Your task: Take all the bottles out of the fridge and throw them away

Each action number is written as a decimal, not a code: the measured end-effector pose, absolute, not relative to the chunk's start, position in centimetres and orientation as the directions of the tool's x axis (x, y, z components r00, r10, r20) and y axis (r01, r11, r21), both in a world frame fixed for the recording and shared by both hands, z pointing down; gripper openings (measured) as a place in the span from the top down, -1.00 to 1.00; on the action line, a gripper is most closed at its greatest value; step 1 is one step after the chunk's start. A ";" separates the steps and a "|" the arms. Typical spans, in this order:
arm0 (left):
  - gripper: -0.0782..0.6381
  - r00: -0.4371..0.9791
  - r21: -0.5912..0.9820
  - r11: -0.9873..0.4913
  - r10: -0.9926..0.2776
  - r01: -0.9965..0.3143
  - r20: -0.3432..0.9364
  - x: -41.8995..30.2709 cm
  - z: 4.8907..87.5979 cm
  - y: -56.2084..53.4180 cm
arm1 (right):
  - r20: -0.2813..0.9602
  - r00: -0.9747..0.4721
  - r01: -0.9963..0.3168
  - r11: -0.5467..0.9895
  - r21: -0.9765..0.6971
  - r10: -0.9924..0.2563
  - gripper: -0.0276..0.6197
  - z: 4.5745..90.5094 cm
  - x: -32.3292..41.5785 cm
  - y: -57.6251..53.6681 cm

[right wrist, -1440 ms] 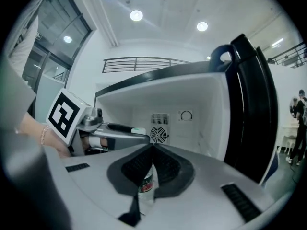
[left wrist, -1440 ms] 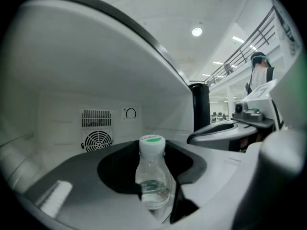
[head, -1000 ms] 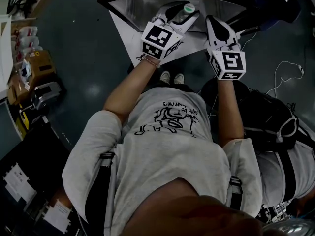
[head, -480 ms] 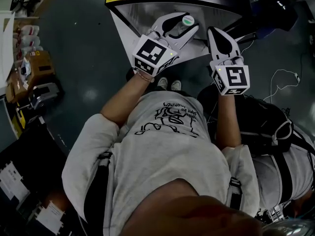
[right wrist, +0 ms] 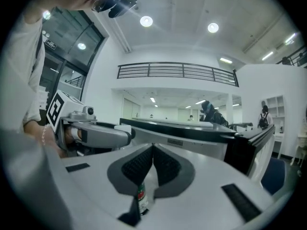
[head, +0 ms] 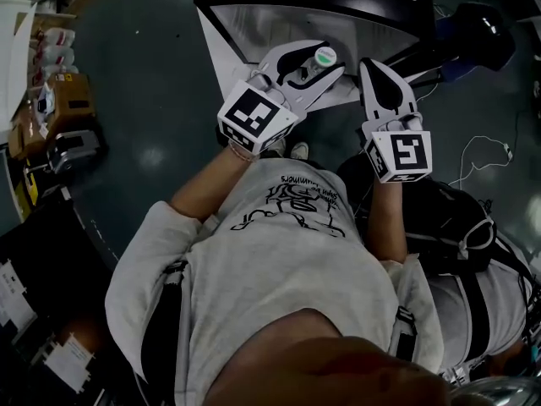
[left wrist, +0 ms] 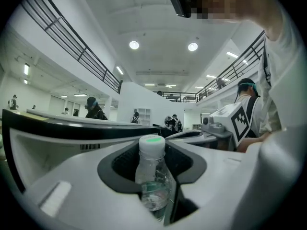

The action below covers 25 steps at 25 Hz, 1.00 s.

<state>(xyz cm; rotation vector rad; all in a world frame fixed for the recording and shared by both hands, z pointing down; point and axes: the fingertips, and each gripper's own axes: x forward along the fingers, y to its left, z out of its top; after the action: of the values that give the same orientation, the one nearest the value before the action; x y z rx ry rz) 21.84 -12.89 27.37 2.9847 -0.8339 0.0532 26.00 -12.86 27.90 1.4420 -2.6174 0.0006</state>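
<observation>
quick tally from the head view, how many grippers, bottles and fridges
grippers: 2, left gripper and right gripper
bottles: 1, the bottle held between the left gripper's jaws
fridges: 1, the fridge, standing open
total: 4

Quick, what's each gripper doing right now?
Left gripper: closed on a clear plastic bottle.
Right gripper: shut, fingertips together.

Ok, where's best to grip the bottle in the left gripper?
Probably the clear body just under the shoulder, jaws closing from either side, as the left gripper holds the bottle now. It stands upright and round, so the straight wall should seat better than the narrow neck or cap.
</observation>
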 end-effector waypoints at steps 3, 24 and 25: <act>0.34 0.842 0.023 -0.842 -0.537 -0.538 0.048 21.3 27.0 -12.4 | 0.132 -0.542 -0.829 0.554 0.079 -0.830 0.89 27.4 25.4 -12.6; 0.33 0.701 0.009 -0.701 -0.713 -0.713 0.030 12.9 25.5 -9.7 | 0.113 -0.707 -0.688 0.715 0.124 -0.699 0.89 25.1 17.3 -10.2; 0.34 0.696 0.008 -0.696 -0.718 -0.718 0.028 12.4 25.4 -9.5 | 0.112 -0.712 -0.682 0.720 0.125 -0.693 0.89 25.0 16.7 -10.1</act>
<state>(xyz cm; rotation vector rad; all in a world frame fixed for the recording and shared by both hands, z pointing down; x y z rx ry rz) 12.35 -9.50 25.42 2.8759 -1.2173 0.0358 16.73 -10.07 24.99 1.1158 -2.7726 -0.1113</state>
